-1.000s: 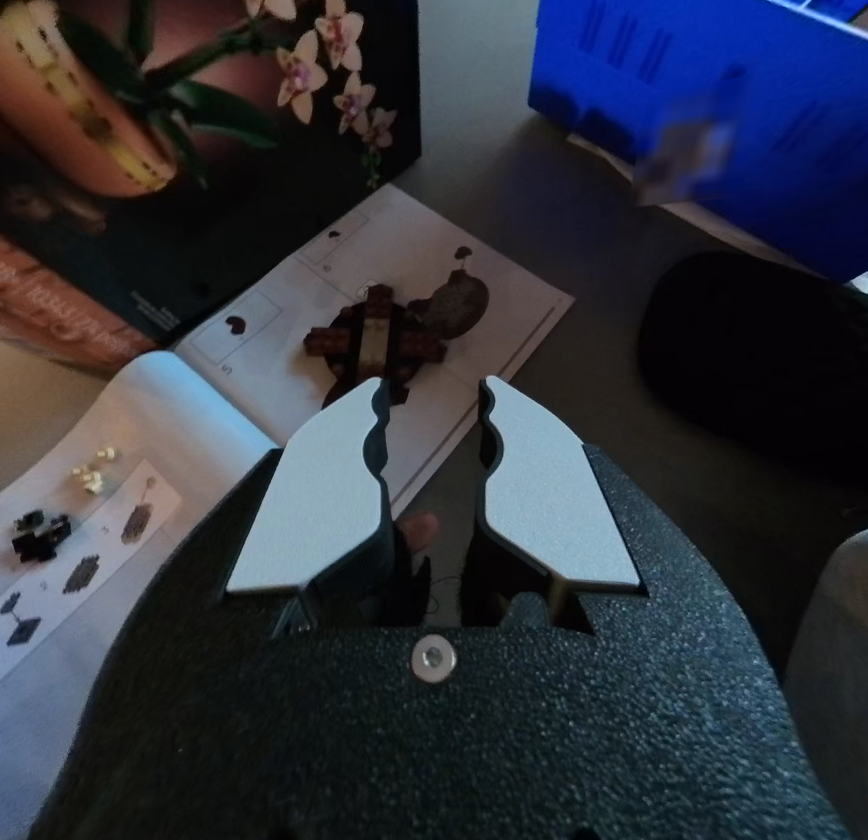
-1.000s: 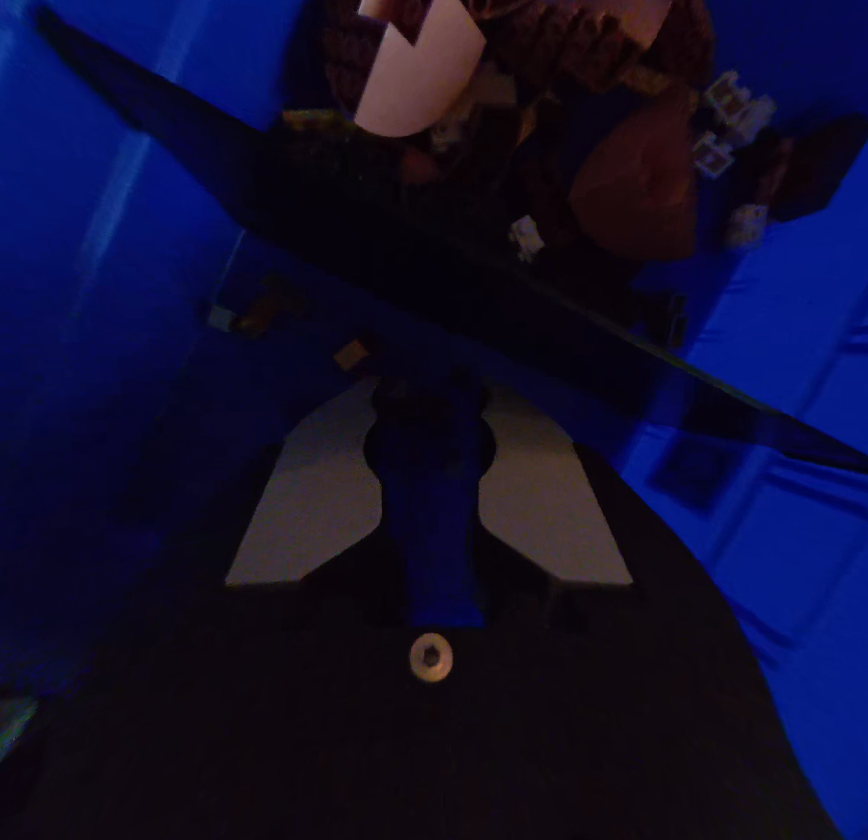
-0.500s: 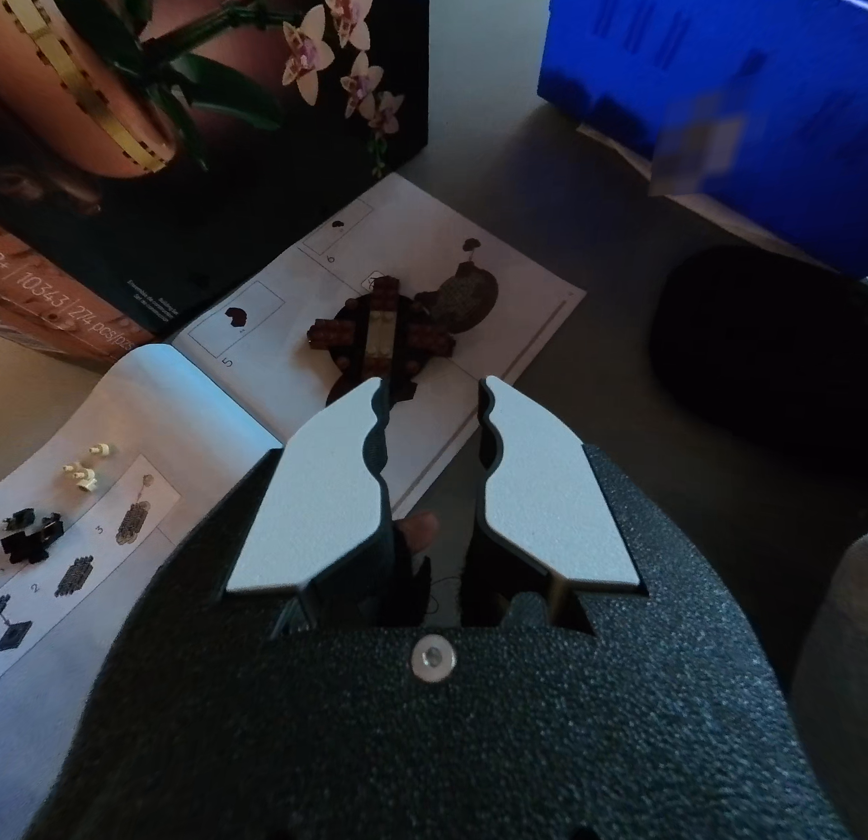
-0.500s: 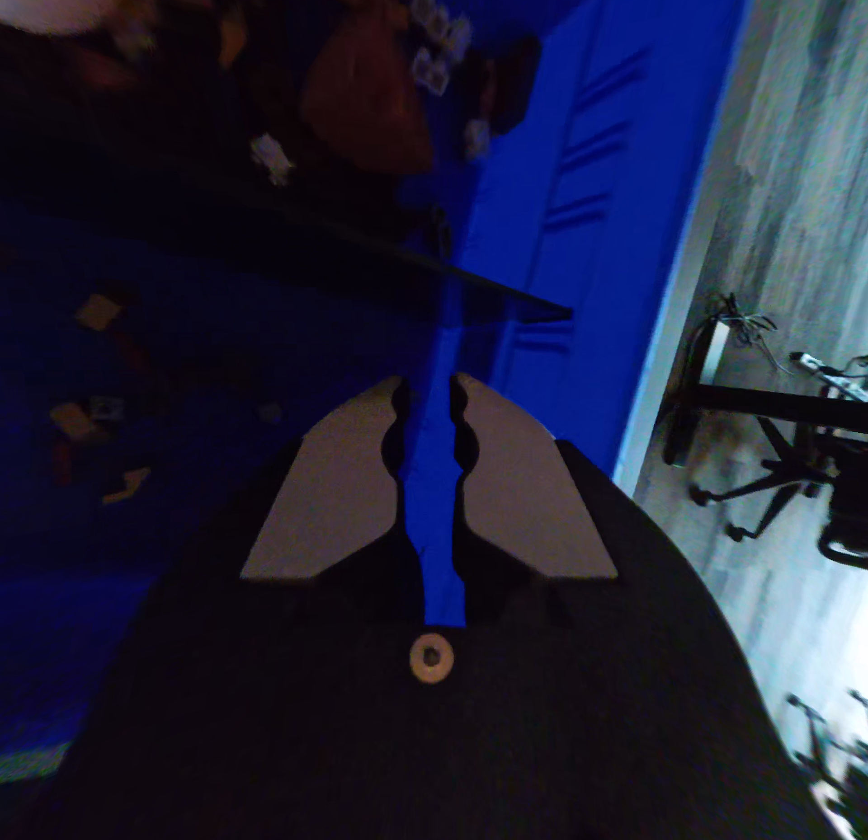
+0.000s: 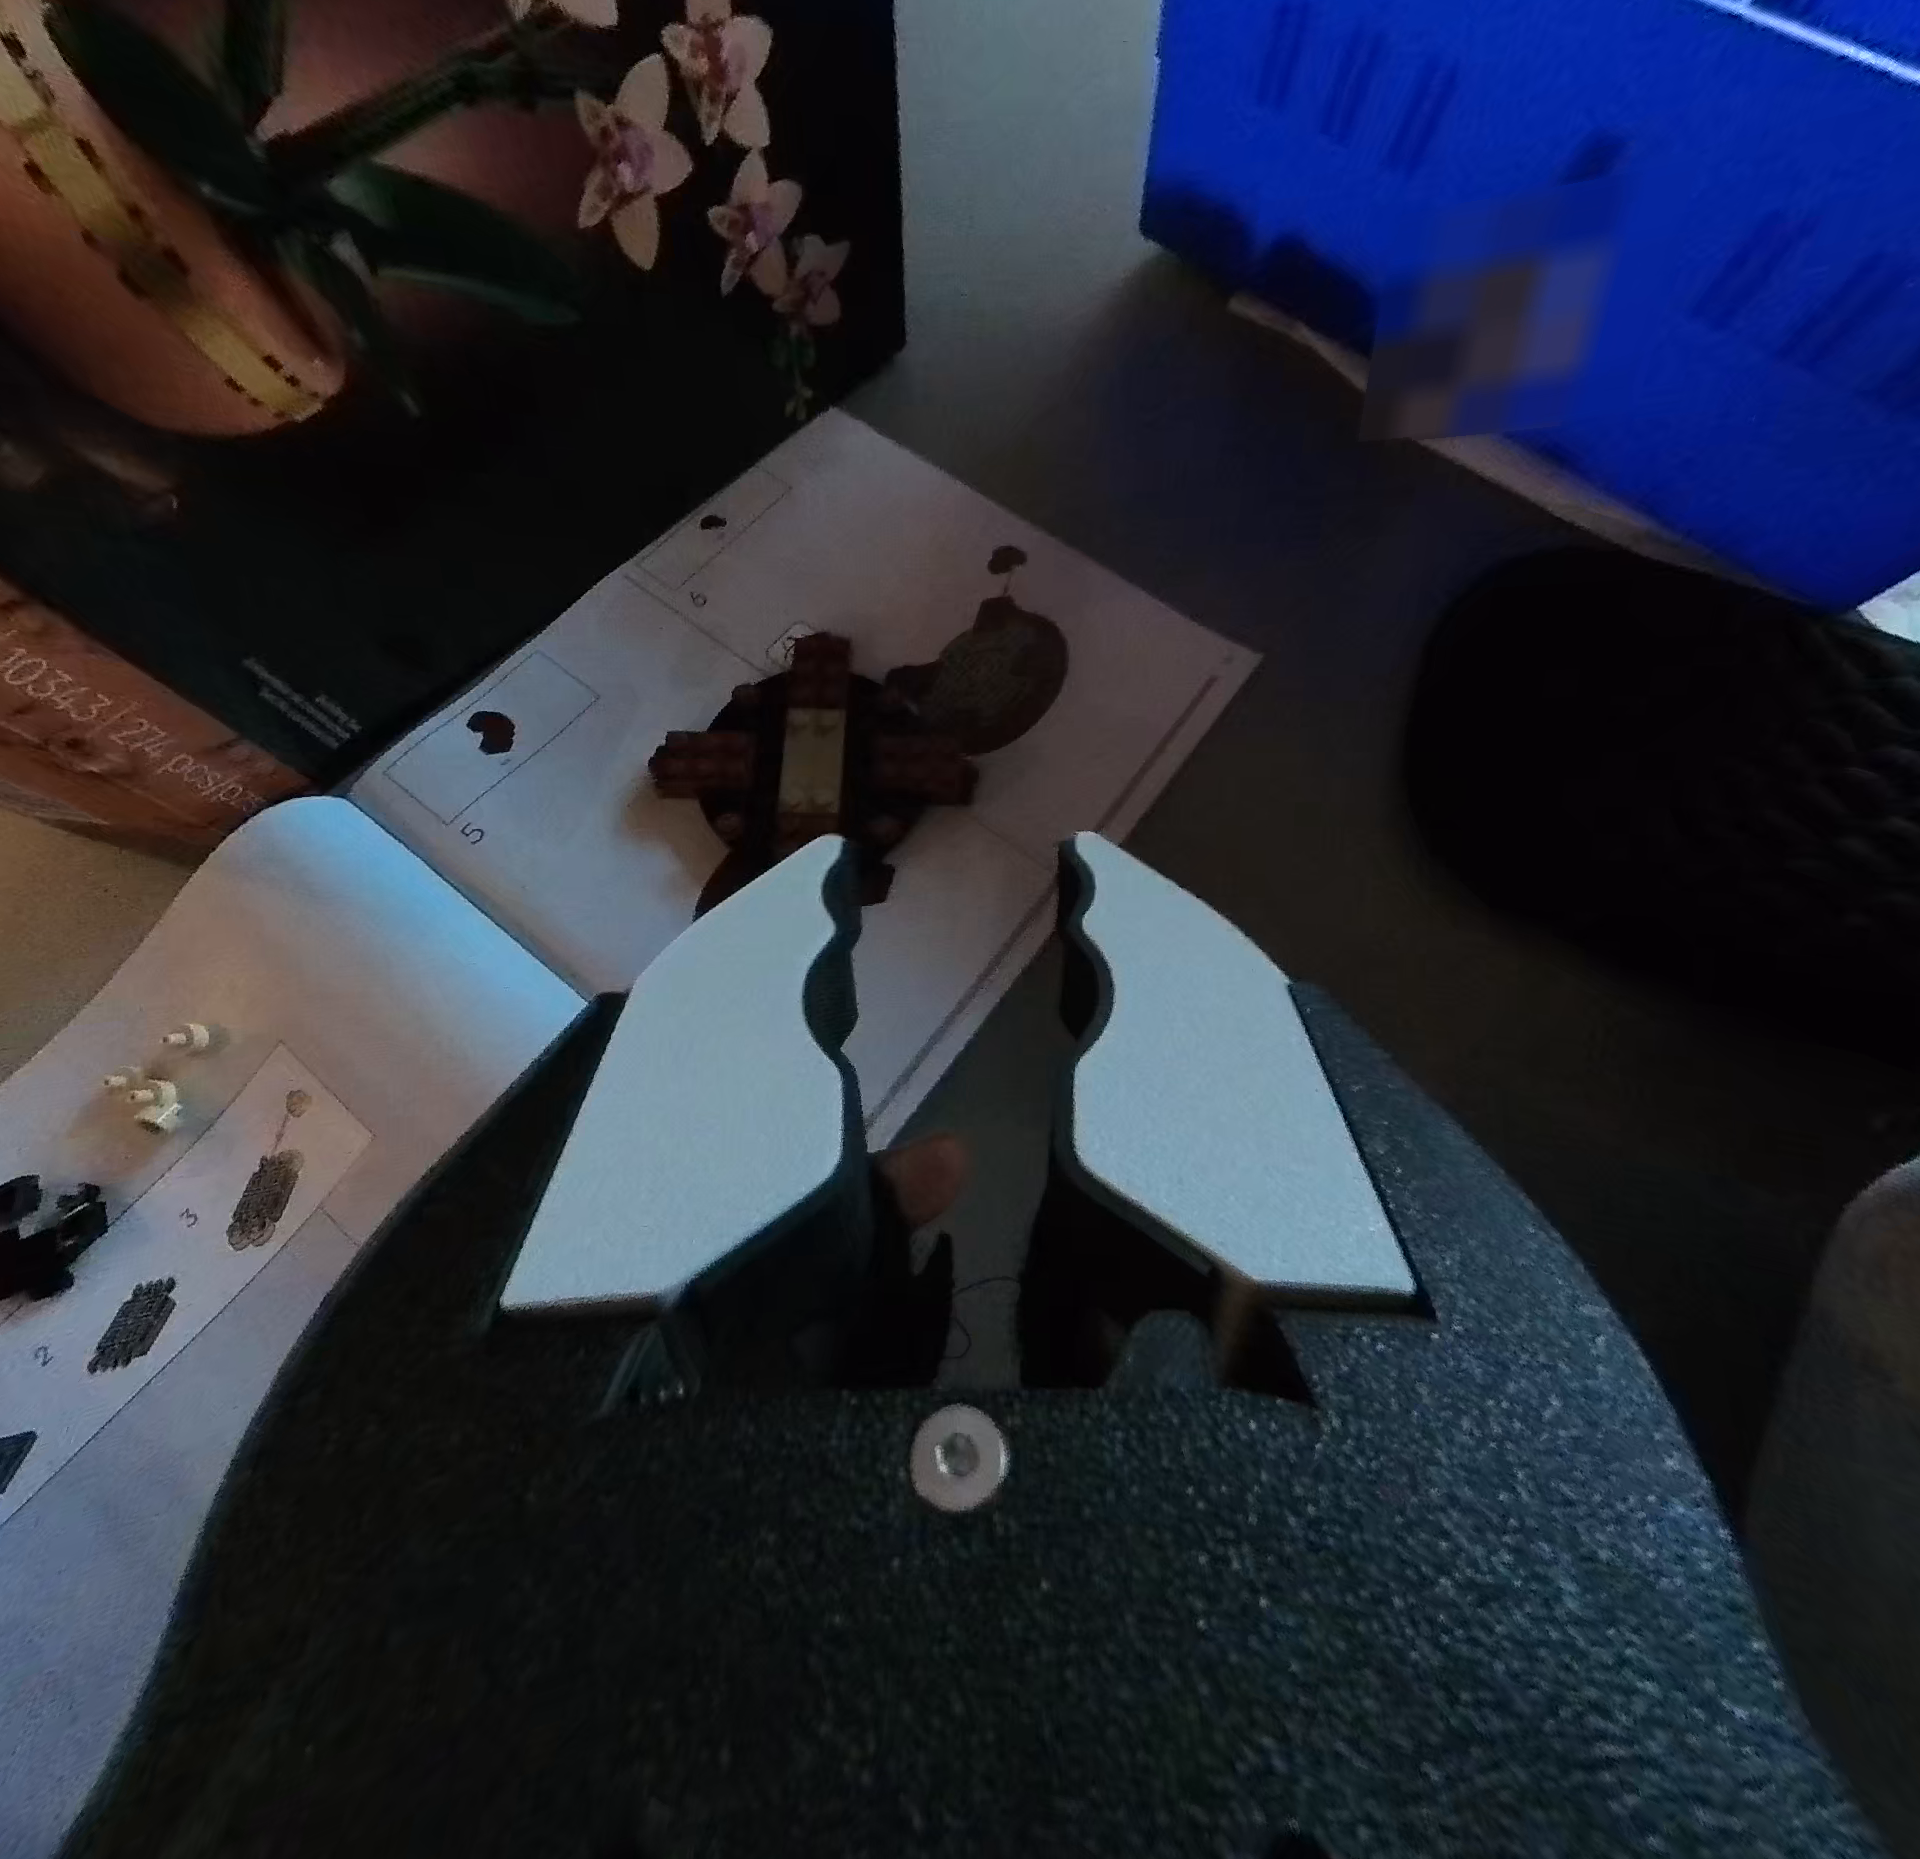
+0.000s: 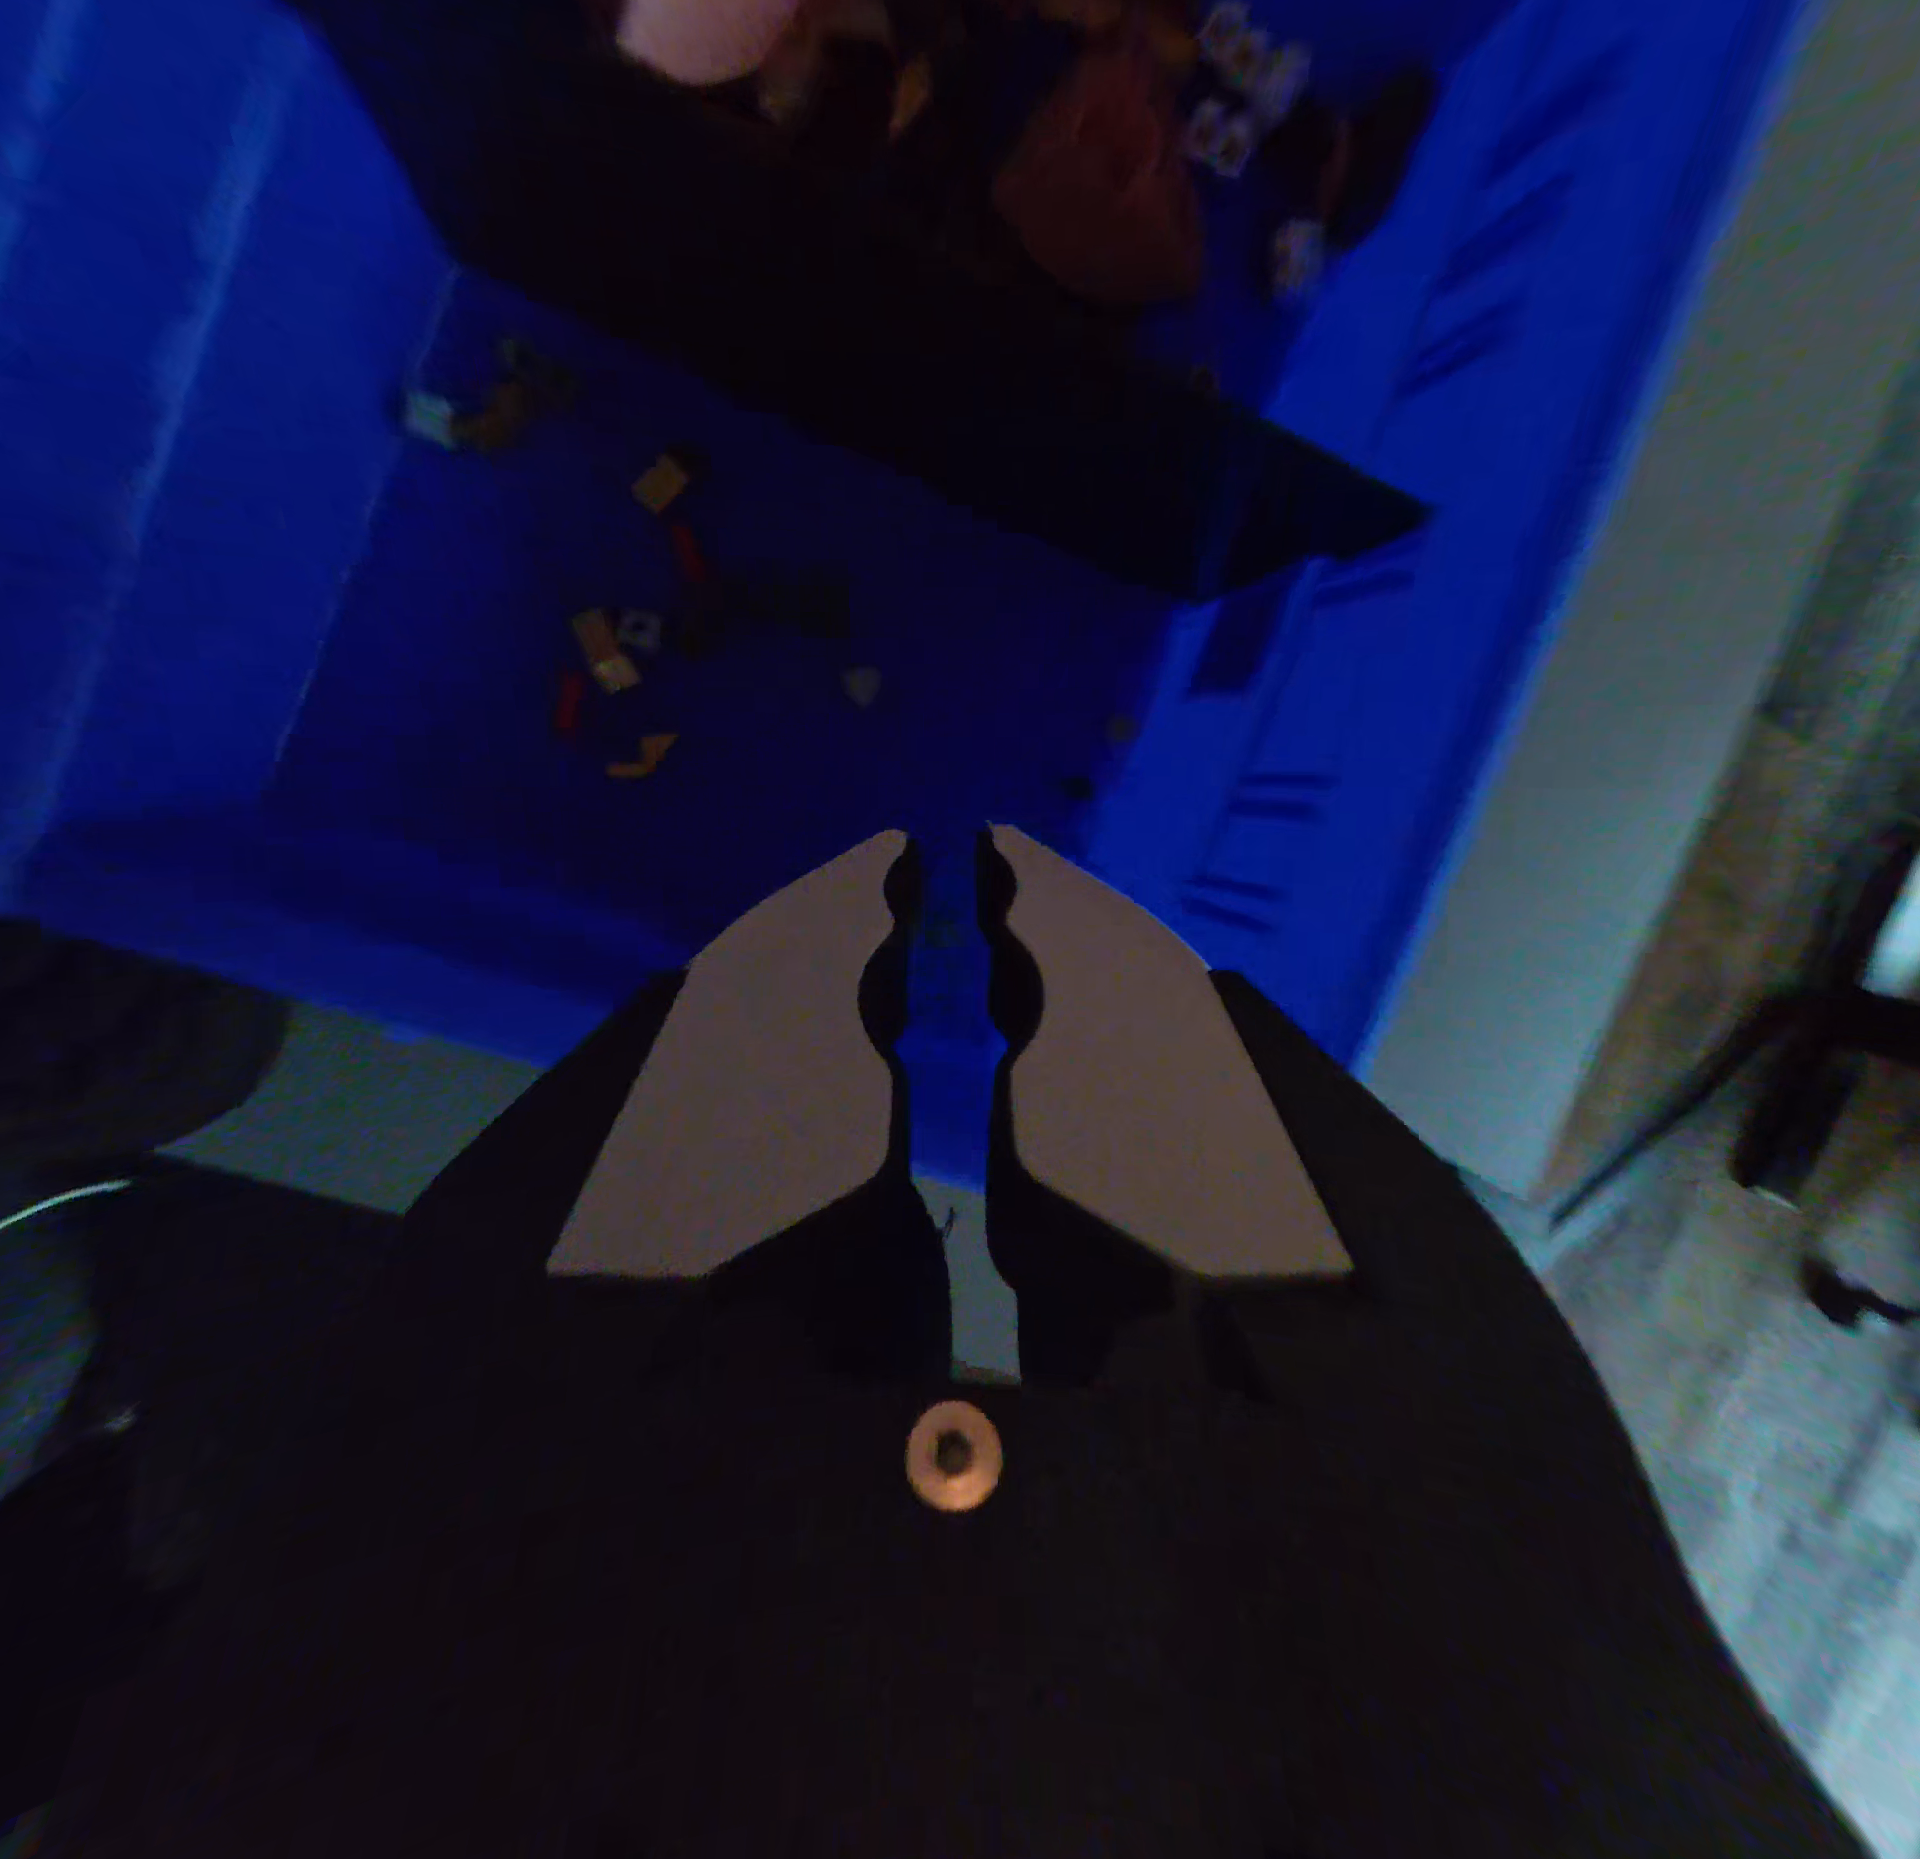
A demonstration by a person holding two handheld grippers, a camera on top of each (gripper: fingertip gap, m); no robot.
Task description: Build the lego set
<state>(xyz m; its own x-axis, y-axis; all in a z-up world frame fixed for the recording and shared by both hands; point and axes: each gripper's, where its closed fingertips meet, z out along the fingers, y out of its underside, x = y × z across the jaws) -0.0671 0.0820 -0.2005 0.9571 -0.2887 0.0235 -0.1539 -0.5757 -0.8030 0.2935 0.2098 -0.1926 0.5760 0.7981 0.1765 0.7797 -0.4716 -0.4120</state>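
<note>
We find writing in the left wrist view only, and we leave its words out. The dark box [image 5: 416, 407] with the flower picture carries a pale line of figures and letters along its orange-brown bottom strip [image 5: 125, 729], and a small block of white print [image 5: 301, 708] near its lower corner. The open booklet [image 5: 1091, 666] on the surface bears single step figures beside its framed drawings. In the right wrist view we can read nothing.

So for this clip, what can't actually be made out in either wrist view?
- Left view: the near edge of the brick assembly is hidden behind the left gripper finger.
- Right view: loose pieces in the blue bin are too dark and blurred to identify.
- Right gripper: whether anything sits between its nearly closed fingers.
</note>
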